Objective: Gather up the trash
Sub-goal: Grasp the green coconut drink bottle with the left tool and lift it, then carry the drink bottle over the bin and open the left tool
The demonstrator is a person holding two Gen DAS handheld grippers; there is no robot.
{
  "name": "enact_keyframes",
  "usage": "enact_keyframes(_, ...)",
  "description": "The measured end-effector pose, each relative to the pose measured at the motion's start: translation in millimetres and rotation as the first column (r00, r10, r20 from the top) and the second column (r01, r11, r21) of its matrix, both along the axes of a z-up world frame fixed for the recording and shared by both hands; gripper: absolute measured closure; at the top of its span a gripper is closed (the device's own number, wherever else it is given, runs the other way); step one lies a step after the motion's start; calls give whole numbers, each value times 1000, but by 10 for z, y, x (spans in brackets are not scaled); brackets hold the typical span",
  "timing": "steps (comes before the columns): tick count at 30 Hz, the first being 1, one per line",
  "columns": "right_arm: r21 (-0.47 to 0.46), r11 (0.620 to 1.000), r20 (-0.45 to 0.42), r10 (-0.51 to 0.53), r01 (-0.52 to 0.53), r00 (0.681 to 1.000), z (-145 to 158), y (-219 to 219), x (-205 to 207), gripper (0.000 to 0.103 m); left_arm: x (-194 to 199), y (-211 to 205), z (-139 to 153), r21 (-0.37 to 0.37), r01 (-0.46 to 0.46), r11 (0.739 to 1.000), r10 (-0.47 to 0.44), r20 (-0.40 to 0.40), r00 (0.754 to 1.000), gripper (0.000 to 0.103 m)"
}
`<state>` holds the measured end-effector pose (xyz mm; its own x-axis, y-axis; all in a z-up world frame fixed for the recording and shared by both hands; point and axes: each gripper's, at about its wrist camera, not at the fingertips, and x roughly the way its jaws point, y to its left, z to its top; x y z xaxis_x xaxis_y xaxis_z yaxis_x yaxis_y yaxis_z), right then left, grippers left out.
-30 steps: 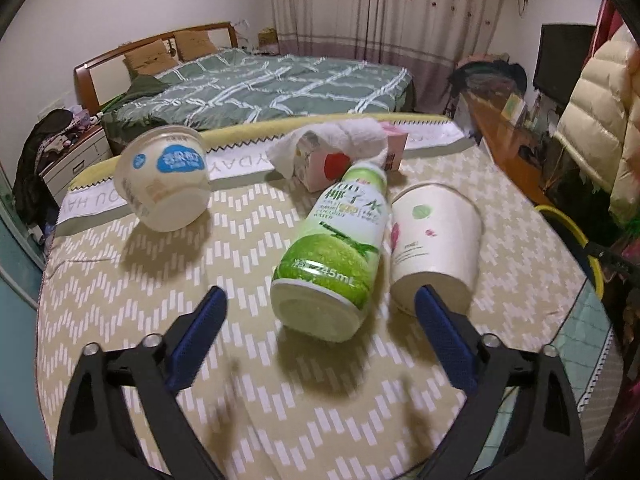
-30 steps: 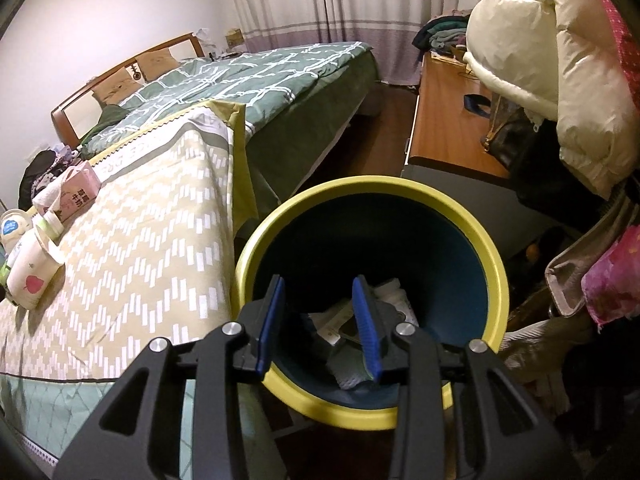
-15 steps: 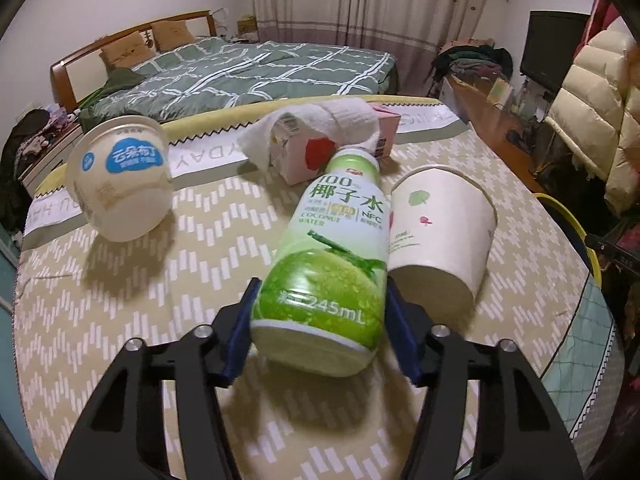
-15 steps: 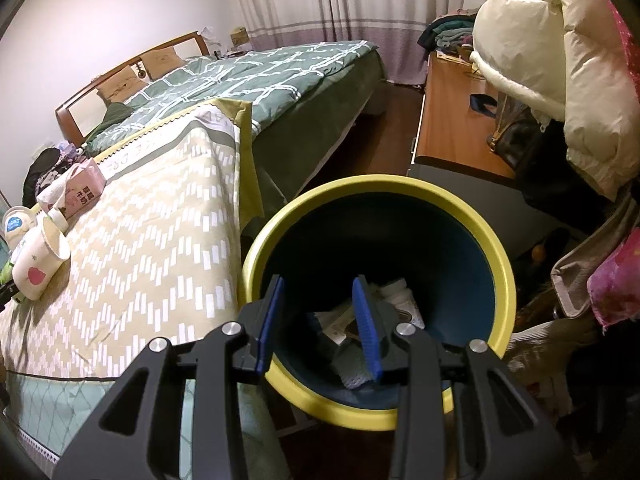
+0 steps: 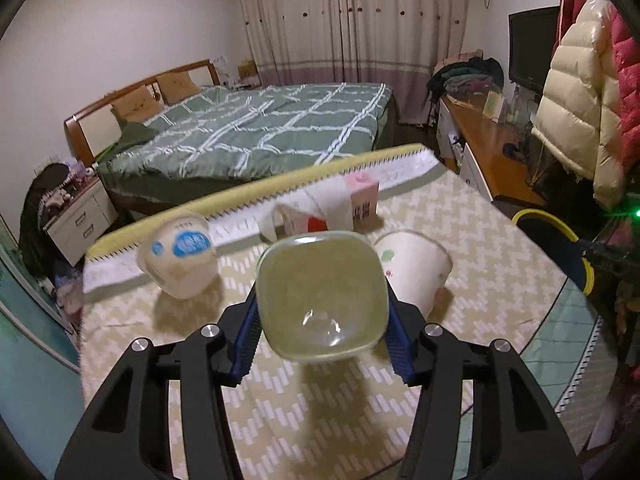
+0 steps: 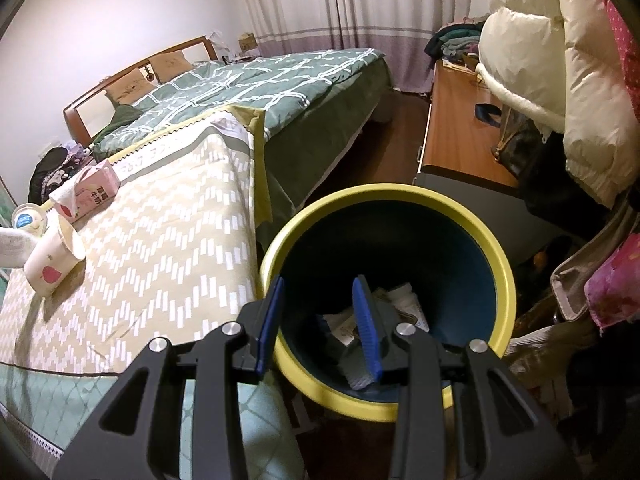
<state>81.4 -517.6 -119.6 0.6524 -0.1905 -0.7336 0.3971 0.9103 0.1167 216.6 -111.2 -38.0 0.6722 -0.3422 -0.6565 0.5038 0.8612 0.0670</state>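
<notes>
My left gripper (image 5: 322, 304) holds a green coconut-water bottle (image 5: 320, 292) lifted off the patterned table (image 5: 500, 248). Its jaws are closing, both blue pads pressing the bottle's sides, and the bottle's clear base faces the camera. Behind it lie a white yogurt tub (image 5: 180, 256) on its side and a paper cup (image 5: 416, 264). My right gripper (image 6: 320, 292) grips the near wall of the yellow-rimmed trash bin (image 6: 400, 192), one finger outside and one inside. Wrappers and paper (image 6: 400, 304) lie in the bin's bottom.
A pink tissue box (image 5: 360, 196) with a tissue pulled out stands at the table's far edge. A green bed (image 5: 260, 132) lies beyond. A wooden desk (image 6: 460, 132) and hanging jackets (image 6: 540, 60) crowd the right side. The bin (image 5: 556, 232) sits off the table's right edge.
My left gripper closed around the bottle and lifted it off the table, tipping its base toward the camera. The right gripper and the bin stayed almost still.
</notes>
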Motion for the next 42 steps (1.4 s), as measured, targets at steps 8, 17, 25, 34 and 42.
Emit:
enact_keyframes(8, -2, 1000, 20, 4, -4, 1000, 65, -3, -106, 69, -132, 30, 87, 12, -9, 1000, 9, -18, 1000, 52)
enact_keyframes(17, -4, 1000, 50, -6, 7, 999, 161, -75, -245, 69, -380, -125, 324, -15, 45, 999, -45, 28, 999, 52)
enact_keyframes(25, -5, 999, 74, -32, 33, 997, 206, -245, -449, 69, -600, -692, 692, -41, 165, 986, -162, 57, 985, 52)
enact_keyframes(34, -34, 994, 85, -96, 99, 992, 279, -497, -775, 69, -791, -1915, 708, -77, 389, 918, -388, 27, 921, 52)
enact_keyframes(42, -31, 990, 91, -137, 141, 986, 266, -738, -1022, 69, -845, -3233, 366, -63, 515, 855, -518, -56, 853, 52)
